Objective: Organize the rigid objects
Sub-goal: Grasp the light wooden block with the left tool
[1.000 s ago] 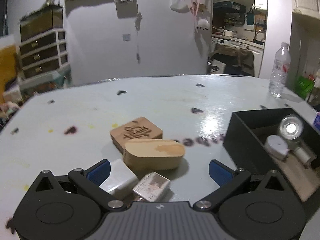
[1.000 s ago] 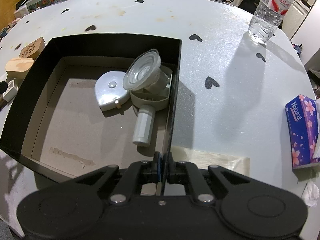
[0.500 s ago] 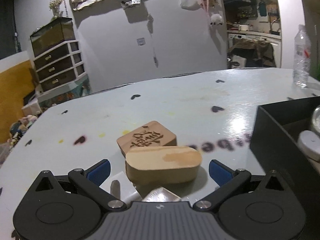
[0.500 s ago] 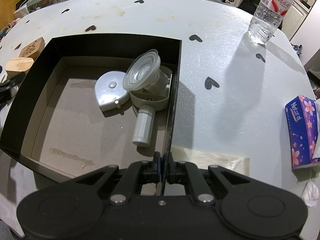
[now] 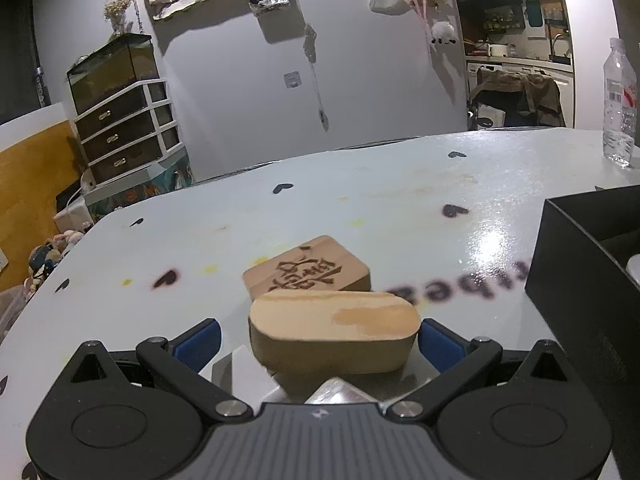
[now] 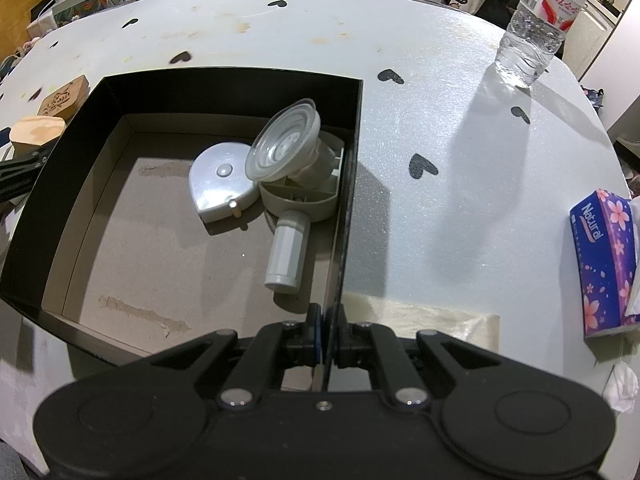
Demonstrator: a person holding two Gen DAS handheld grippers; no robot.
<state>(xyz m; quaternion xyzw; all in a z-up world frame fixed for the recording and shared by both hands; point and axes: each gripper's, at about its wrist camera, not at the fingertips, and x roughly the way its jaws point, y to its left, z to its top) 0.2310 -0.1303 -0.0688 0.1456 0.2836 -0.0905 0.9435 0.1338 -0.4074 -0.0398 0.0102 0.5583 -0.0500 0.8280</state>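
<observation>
Two grippers: one per hand, each seen from its own wrist camera.
Left gripper (image 5: pixel 318 338): jaws spread wide, blue pads on either side of the oval wooden block (image 5: pixel 334 334); the right pad looks just beside the block's end, the left pad stands apart from it; nothing is clamped.
Oval wooden block: lies flat on the white table (image 5: pixel 400 200), just in front of the carved wooden block (image 5: pixel 306 270), which it touches or nearly touches.
Small boxes: a pale one (image 5: pixel 224 368) and a corner of another (image 5: pixel 340 392) lie under the gripper's nose, mostly hidden.
Right gripper (image 6: pixel 329 336): clenched on the right wall of the black box (image 6: pixel 348 184), pointing steeply down.
Black box contents: a grey heart-shaped case (image 6: pixel 220 180), a clear funnel piece (image 6: pixel 282 146) and a grey cylinder (image 6: pixel 288 250), grouped against the right wall.
Table extras: a water bottle (image 6: pixel 538 20) far right, a tissue pack (image 6: pixel 606 260) near the right edge.
</observation>
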